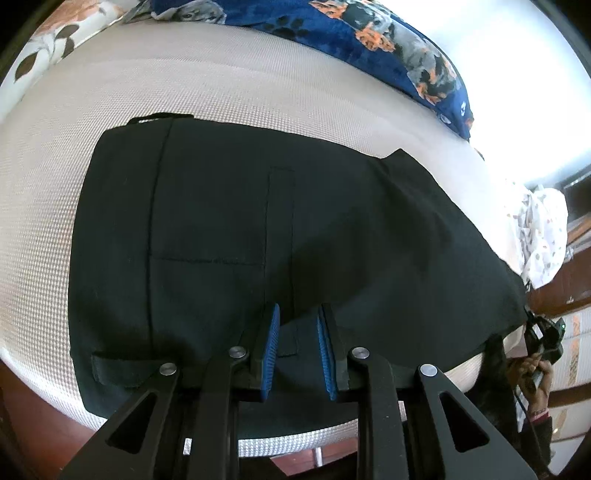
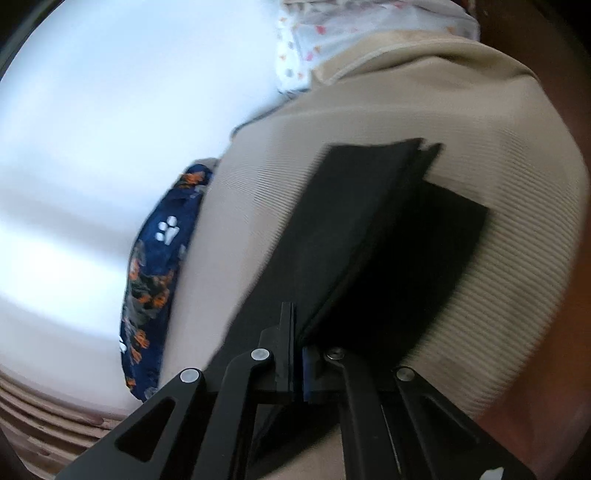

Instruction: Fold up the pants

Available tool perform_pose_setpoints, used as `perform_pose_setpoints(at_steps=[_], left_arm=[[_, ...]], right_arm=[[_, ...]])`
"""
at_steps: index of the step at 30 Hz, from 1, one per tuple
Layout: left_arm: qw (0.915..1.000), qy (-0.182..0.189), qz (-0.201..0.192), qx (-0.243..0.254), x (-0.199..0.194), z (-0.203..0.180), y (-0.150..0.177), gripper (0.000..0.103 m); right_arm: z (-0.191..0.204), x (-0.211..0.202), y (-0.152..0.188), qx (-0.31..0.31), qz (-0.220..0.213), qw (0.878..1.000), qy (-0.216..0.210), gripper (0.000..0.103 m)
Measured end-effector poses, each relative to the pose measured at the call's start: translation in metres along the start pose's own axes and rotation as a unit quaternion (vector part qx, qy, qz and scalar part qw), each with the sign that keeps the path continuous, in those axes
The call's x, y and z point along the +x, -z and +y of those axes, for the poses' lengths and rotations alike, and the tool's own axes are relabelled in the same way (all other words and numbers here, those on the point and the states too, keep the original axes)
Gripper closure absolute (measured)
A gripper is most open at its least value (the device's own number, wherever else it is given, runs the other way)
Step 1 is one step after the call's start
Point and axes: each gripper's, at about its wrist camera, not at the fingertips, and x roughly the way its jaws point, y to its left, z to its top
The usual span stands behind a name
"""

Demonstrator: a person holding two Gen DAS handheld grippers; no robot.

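Observation:
Black pants (image 1: 229, 221) lie flat on a beige mattress (image 1: 221, 81), waist to the left and legs running off to the right. My left gripper (image 1: 298, 325) sits on their near edge, its blue pads (image 1: 271, 343) a little apart with a ridge of black fabric between them. In the right wrist view my right gripper (image 2: 295, 332) is shut on the edge of a pant leg (image 2: 369, 221). That top layer is raised into a ridge above the layer lying under it (image 2: 454, 221).
A blue blanket with dog and paw prints (image 1: 369, 33) (image 2: 159, 258) lies along the far side of the mattress. White patterned cloth (image 1: 543, 229) is bunched at the leg end. A person's hand (image 1: 533, 380) shows at the right edge. Reddish wood (image 1: 33, 424) borders the mattress.

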Motion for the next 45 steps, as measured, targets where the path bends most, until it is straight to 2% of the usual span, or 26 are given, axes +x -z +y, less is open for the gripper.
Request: perform_pose_setpoints(at_steps=[4, 8, 17, 21, 25, 27, 28, 29, 30, 31, 35, 38, 42, 44, 45], left_arm=[[0.9999, -0.006, -0.006, 0.014, 0.0, -0.002, 0.0, 0.08], [0.9998, -0.007, -0.01, 0.016, 0.001, -0.001, 0.001, 0.08], [0.9998, -0.004, -0.016, 0.01, 0.0, 0.0, 0.002, 0.08], [0.9998, 0.001, -0.016, 0.007, 0.0, 0.003, 0.002, 0.08], [0.9997, -0.001, -0.018, 0.016, 0.0, 0.001, 0.002, 0.08], [0.9996, -0.001, -0.018, 0.02, -0.001, 0.0, 0.002, 0.08], [0.9996, -0.001, -0.018, 0.022, -0.001, 0.0, 0.002, 0.08], [0.9996, 0.0, -0.017, 0.024, -0.001, 0.0, 0.002, 0.08], [0.9995, 0.002, -0.017, 0.026, -0.001, 0.0, 0.002, 0.08], [0.9995, 0.005, -0.017, 0.027, -0.001, 0.001, 0.002, 0.08], [0.9982, 0.0, -0.017, 0.057, -0.001, -0.002, 0.002, 0.08], [0.9955, -0.021, -0.017, 0.091, 0.0, -0.008, 0.003, 0.08], [0.9914, -0.055, -0.021, 0.117, -0.004, -0.018, 0.007, 0.076], [0.9915, -0.036, -0.039, 0.119, -0.014, -0.023, 0.011, 0.073], [0.9911, -0.029, -0.048, 0.12, -0.018, -0.025, 0.013, 0.07]], right_arm=[[-0.033, -0.004, 0.005, 0.047, 0.013, 0.999, -0.023, 0.1], [-0.034, -0.011, 0.01, 0.032, 0.011, 0.999, -0.012, 0.1], [-0.044, -0.018, 0.009, 0.056, 0.013, 0.998, -0.03, 0.098], [-0.048, -0.023, 0.012, 0.074, 0.022, 0.994, -0.08, 0.089], [-0.03, -0.018, 0.022, 0.053, 0.032, 0.992, -0.106, 0.067], [-0.024, -0.009, 0.027, 0.042, 0.038, 0.995, -0.086, 0.067], [-0.023, -0.004, 0.028, 0.042, 0.045, 0.995, -0.077, 0.068], [-0.023, 0.001, 0.029, 0.043, 0.05, 0.995, -0.071, 0.075], [-0.022, 0.004, 0.03, 0.034, 0.054, 0.996, -0.055, 0.093], [-0.019, 0.004, 0.03, 0.019, 0.053, 0.998, -0.038, 0.097], [-0.025, -0.015, 0.023, 0.011, 0.025, 1.0, -0.009, 0.099], [-0.032, -0.02, 0.018, 0.023, 0.027, 0.999, -0.034, 0.099], [-0.032, -0.028, 0.02, 0.058, 0.026, 0.992, -0.108, 0.09], [-0.021, -0.028, 0.032, 0.05, 0.035, 0.991, -0.122, 0.07], [-0.015, -0.024, 0.039, 0.045, 0.045, 0.99, -0.13, 0.052]])
